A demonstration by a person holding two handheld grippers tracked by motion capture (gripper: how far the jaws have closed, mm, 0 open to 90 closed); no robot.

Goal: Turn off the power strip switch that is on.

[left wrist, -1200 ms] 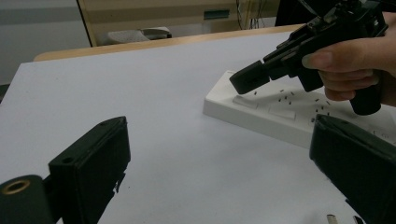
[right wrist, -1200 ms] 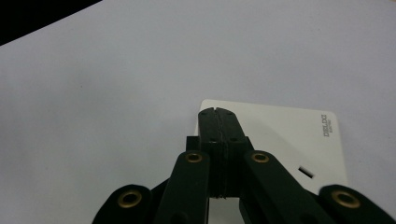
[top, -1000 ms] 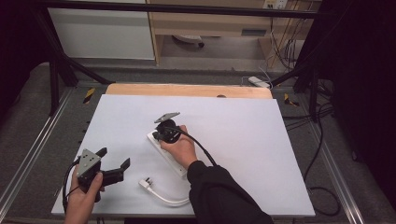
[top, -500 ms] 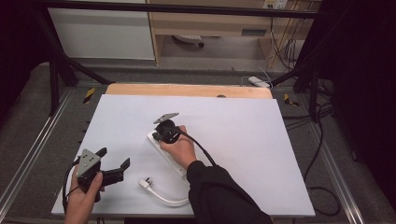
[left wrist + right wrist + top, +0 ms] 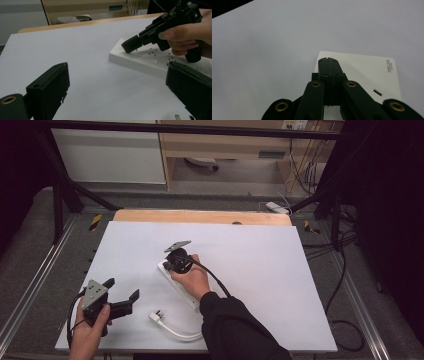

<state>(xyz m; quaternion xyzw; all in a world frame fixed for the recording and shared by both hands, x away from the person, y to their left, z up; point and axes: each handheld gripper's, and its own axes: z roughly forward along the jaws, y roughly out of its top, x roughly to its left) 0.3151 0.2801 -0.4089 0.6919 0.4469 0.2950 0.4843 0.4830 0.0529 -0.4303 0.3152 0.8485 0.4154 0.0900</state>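
A white power strip (image 5: pixel 186 296) lies slantwise near the middle of the white table (image 5: pixel 265 265). Its white cable (image 5: pixel 177 334) curls to a plug (image 5: pixel 154 316) near the front edge. My right gripper (image 5: pixel 168 265) is shut with nothing between the jaws, and its tip rests on the strip's far end. The right gripper view has the closed tip (image 5: pixel 329 62) on the strip's corner (image 5: pixel 367 70). My left gripper (image 5: pixel 121 288) is held open at the front left, apart from the strip. Its view (image 5: pixel 117 67) looks at the strip (image 5: pixel 140 62) and the right gripper (image 5: pixel 131 44).
A wooden strip (image 5: pixel 200 216) runs along the table's far edge. Metal frame rails (image 5: pixel 30 285) flank both sides. Beyond the table on the floor lie another white strip (image 5: pixel 277 207) and black cables (image 5: pixel 340 285) at the right.
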